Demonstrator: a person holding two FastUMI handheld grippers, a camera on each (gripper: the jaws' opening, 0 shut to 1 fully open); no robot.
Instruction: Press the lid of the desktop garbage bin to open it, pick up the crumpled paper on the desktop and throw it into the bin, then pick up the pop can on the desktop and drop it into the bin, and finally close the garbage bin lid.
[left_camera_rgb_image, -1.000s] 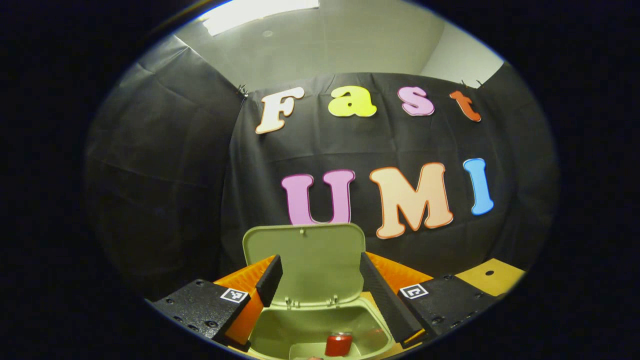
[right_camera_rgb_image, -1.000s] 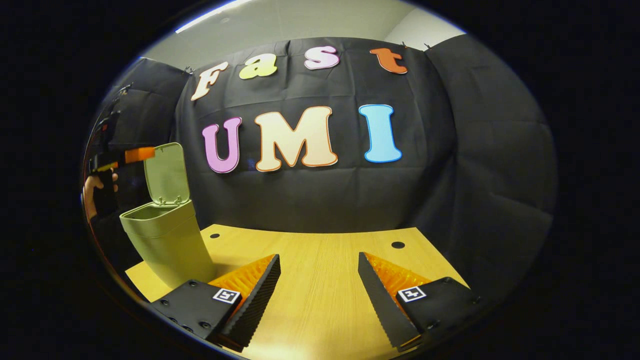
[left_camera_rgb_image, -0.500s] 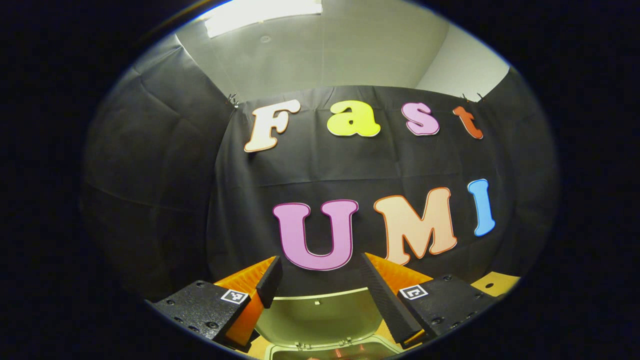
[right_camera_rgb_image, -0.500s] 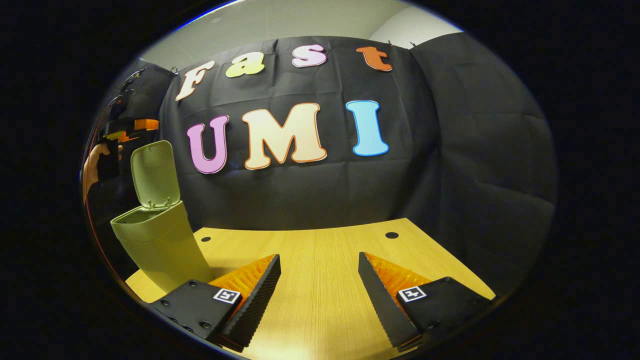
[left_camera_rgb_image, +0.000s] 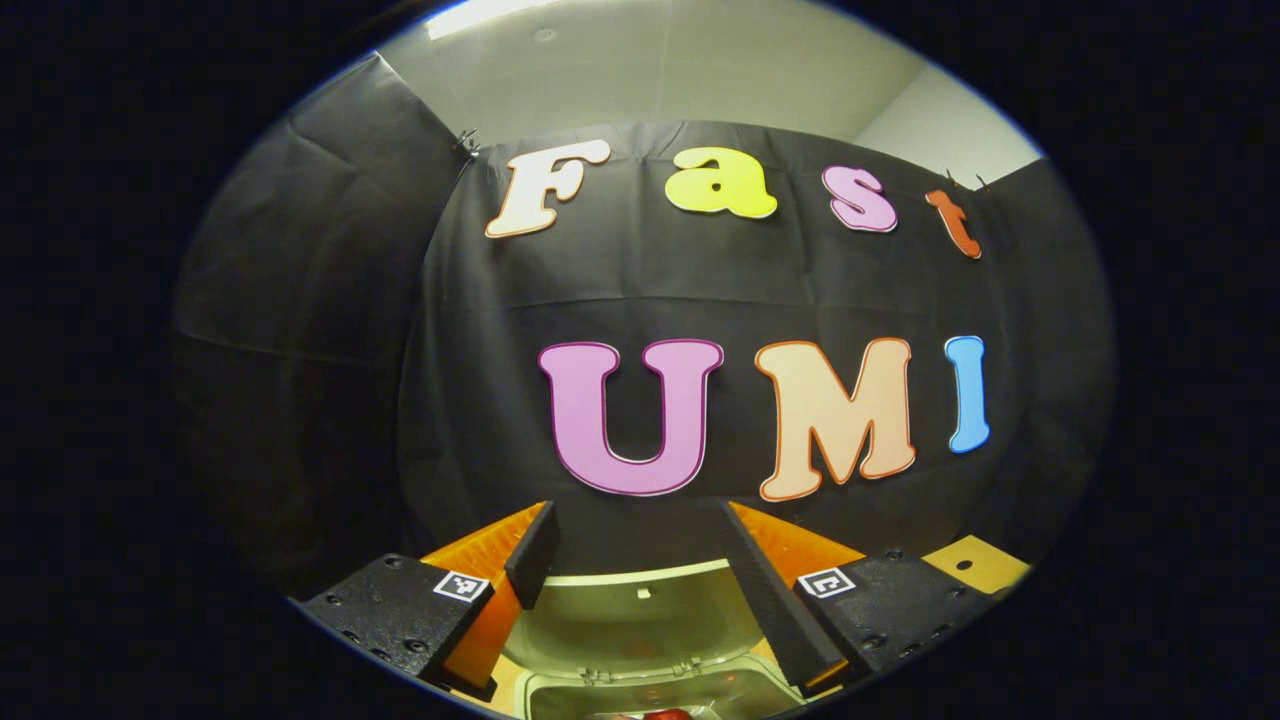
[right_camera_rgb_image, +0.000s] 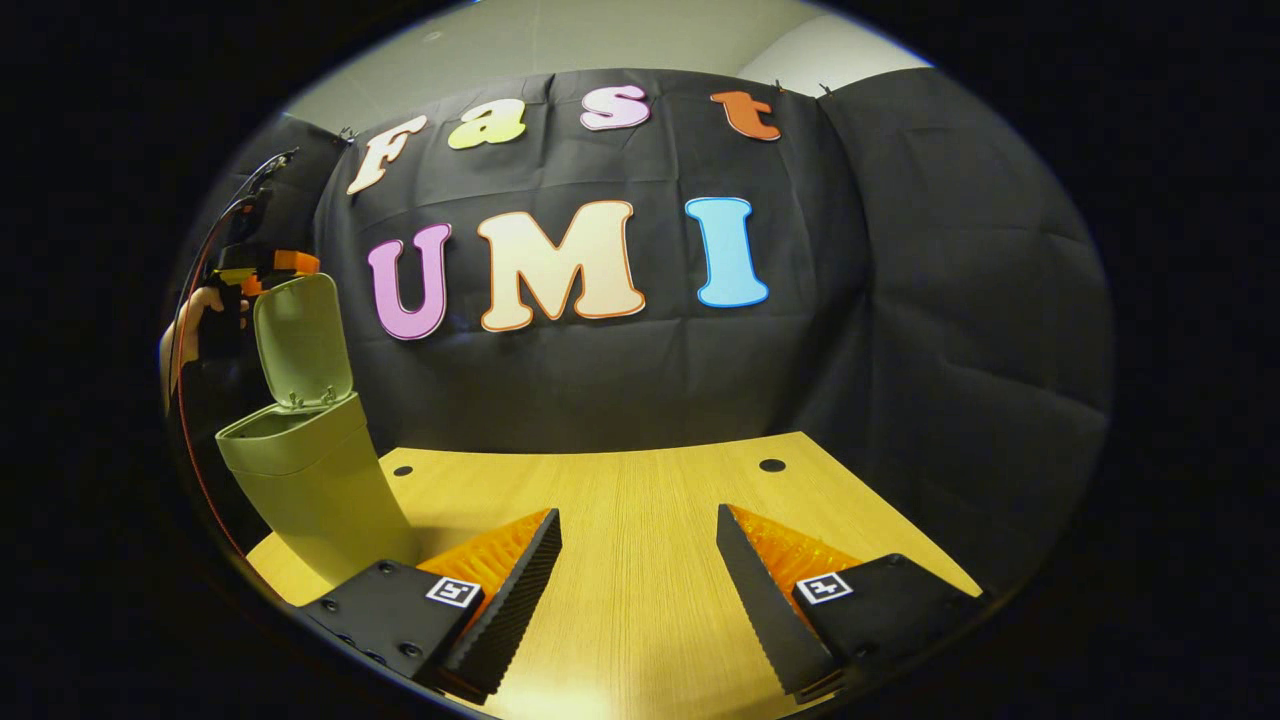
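Lid (right_camera_rgb_image: 300, 338) of green bin (right_camera_rgb_image: 310, 480) stood raised at far left of desk (right_camera_rgb_image: 640, 500) in right gripper view, leaning forward over the opening compared with the near-upright stand of a second earlier. Seen from above in left gripper view as a pale underside (left_camera_rgb_image: 635, 610) between the fingers, with a sliver of red pop can (left_camera_rgb_image: 668, 714) down inside the bin at the frame's bottom edge. Rose clear of the bin interior over the last second, then settled at the lid's top edge. Judged: can drop finished, closing of the lid just begun. No crumpled paper made out on the bare wood; presumably already inside.

Left gripper (left_camera_rgb_image: 640, 565) spread wide, holding nothing, fingers straddling the lid's upper rim; actual contact could not be told from its own view. Appeared in right gripper view (right_camera_rgb_image: 262, 270) at the lid's top corner, carried by a hand (right_camera_rgb_image: 190, 325).

Right gripper (right_camera_rgb_image: 638, 580) spread equally wide, empty, held over the desk well apart from the bin.
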